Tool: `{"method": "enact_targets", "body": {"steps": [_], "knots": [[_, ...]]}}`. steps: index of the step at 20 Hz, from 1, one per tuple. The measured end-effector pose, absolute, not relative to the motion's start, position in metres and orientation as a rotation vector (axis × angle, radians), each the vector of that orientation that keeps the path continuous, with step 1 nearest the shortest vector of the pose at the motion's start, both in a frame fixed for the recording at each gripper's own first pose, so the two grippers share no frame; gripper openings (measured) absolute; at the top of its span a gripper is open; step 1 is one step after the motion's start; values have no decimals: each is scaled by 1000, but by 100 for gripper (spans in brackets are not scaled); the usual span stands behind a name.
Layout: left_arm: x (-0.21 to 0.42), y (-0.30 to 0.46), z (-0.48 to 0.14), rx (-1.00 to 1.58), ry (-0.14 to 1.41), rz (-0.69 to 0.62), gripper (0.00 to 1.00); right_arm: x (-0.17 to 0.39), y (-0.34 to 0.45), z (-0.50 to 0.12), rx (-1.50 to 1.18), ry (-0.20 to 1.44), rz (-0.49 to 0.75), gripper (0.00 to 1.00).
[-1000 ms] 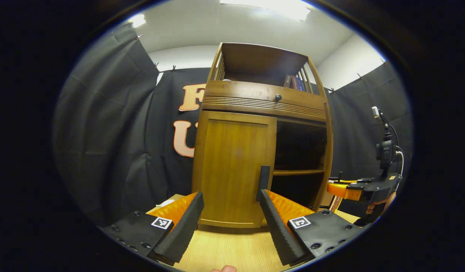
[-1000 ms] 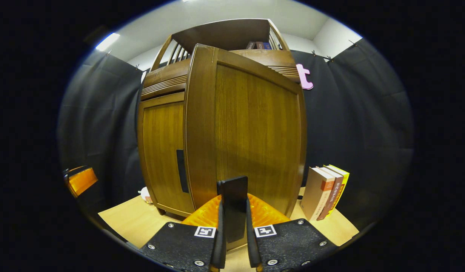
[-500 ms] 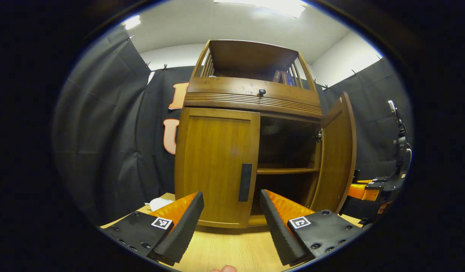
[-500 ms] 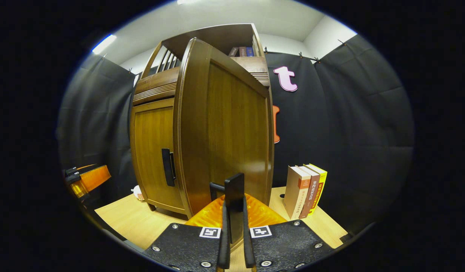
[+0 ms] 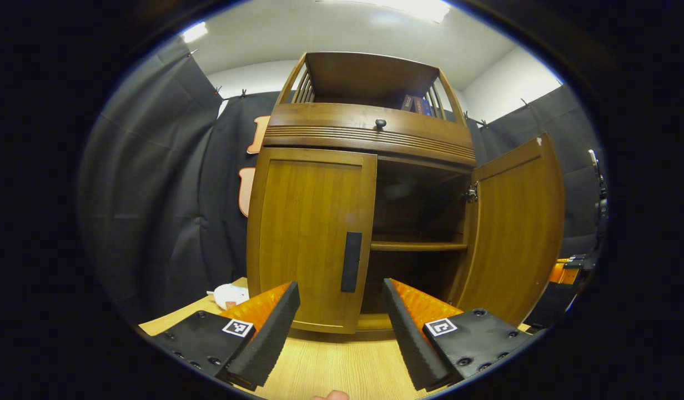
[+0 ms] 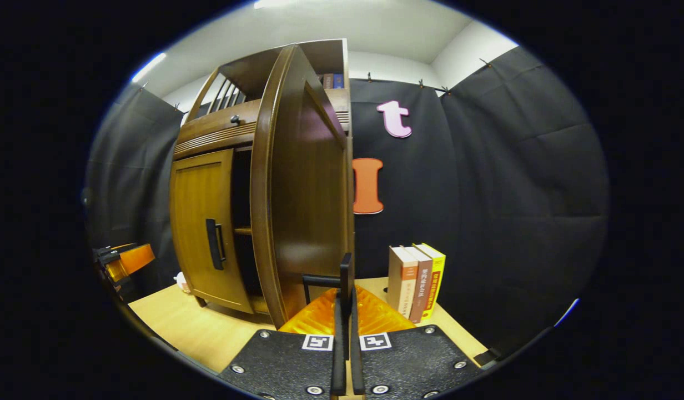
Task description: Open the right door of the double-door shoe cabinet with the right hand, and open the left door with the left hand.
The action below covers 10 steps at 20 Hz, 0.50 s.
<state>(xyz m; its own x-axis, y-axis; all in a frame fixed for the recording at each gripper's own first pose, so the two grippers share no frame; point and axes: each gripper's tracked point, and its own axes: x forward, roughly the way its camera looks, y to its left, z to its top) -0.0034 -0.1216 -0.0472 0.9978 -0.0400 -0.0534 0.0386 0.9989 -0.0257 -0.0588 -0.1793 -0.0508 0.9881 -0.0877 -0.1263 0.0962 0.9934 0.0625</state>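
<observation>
A brown wooden shoe cabinet stands on a light wood table. Its right door is swung wide open, showing a dark inside with one shelf. The left door is closed, with a dark upright handle near its inner edge. My left gripper is open, a little in front of that handle, touching nothing. In the right gripper view the right door is edge-on and my right gripper is shut on its dark handle. The left door shows beyond it.
Three books stand upright on the table right of the cabinet, close to the open door. A small white object lies at the cabinet's left foot. Black cloth walls close in all around. Books stand on the cabinet's top shelf.
The right door has swung from half open to wide open with my right gripper on its handle. My left gripper's view has shifted so the left door handle sits closer to centre.
</observation>
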Motion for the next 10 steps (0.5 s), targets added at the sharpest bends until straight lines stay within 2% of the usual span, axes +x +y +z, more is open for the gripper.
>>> {"method": "enact_targets", "body": {"steps": [1, 8, 9, 10], "knots": [[-3, -122, -49, -26, 57, -36, 97, -63, -183, -47, 91, 120, -85, 2], [-4, -121, -54, -20, 69, -24, 97, -57, -225, -49, 101, 126, 45, 2], [-4, -121, -55, -17, 70, -25, 97, -58, -231, -49, 106, 131, 64, 7], [-5, -121, -54, -14, 69, -26, 97, -58, -233, -49, 109, 131, 84, 2]]}}
